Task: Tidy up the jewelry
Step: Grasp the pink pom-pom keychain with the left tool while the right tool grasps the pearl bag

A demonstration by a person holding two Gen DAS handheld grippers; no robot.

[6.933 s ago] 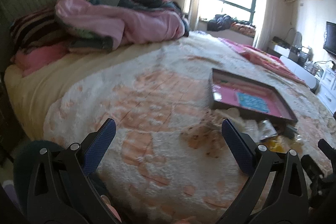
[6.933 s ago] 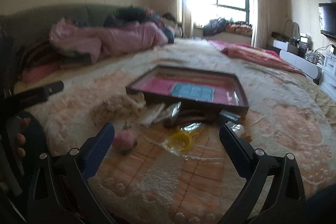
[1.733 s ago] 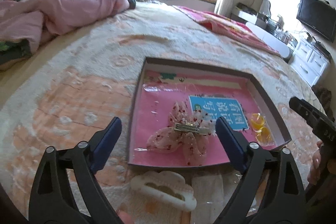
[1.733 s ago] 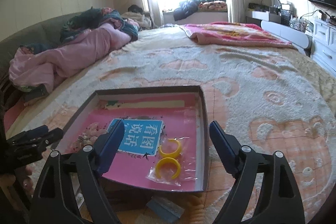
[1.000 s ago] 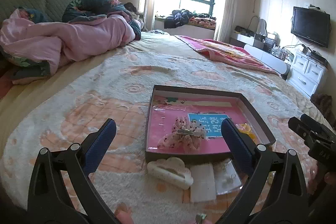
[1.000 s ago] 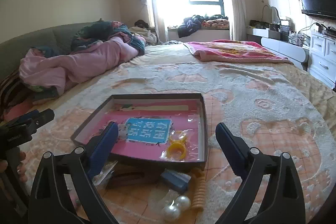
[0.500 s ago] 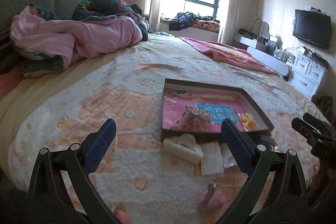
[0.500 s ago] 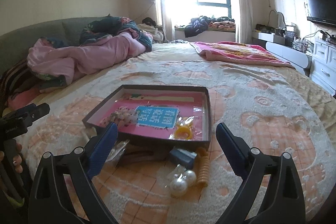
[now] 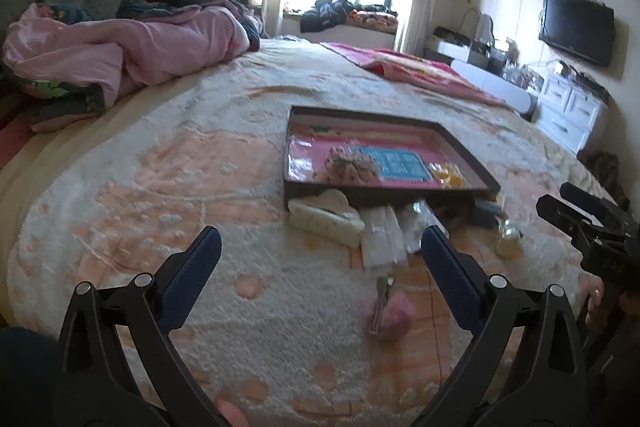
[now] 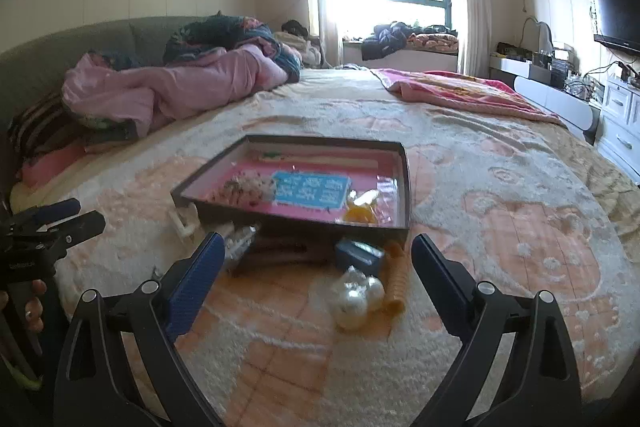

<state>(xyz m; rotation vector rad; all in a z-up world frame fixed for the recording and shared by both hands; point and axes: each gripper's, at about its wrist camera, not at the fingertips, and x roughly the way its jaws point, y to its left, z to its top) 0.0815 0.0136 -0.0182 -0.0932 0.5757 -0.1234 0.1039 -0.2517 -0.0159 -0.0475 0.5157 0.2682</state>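
On bed: tray (image 10: 405,183) holds jewelry | left gripper (image 9: 320,259) wide open, empty | right gripper (image 10: 314,267) wide open, empty

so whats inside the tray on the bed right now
The tray holds a floral hair bow, a blue printed card and bagged yellow rings on a pink lining. Its near wall hides the front strip of the floor, so anything there cannot be seen.

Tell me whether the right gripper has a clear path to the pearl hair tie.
Probably yes: the right gripper is open, and the pearl hair tie lies uncovered on the blanket ahead of its jaws.
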